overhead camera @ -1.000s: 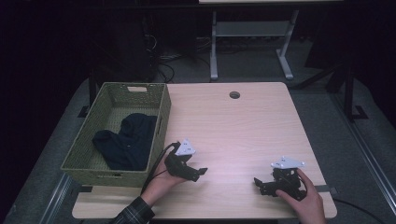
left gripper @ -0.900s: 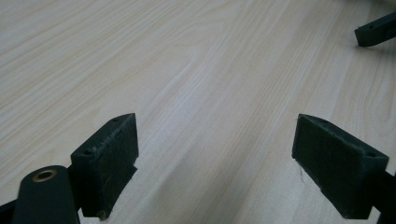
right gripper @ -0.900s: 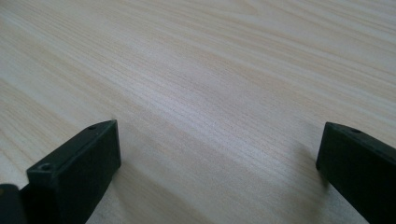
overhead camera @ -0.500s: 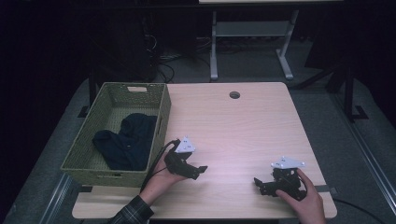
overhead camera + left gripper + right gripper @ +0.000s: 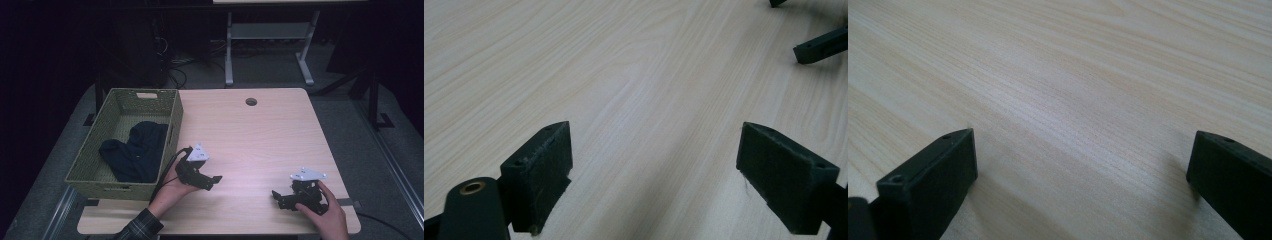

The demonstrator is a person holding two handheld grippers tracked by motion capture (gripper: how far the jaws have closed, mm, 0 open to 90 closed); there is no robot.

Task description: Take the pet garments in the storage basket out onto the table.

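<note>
Left tool [image 5: 214, 181], right tool [image 5: 278, 198]: jaws spread, nothing held, near table [image 5: 260, 135] front edge; basket [image 5: 172, 127] left.

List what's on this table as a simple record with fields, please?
surface: light wooden table with a round hole near its far edge
container: green woven basket on the table's left side
contents: dark cloth in the basket
left gripper: open, empty, near the basket
right gripper: open, empty, near the front edge
</note>
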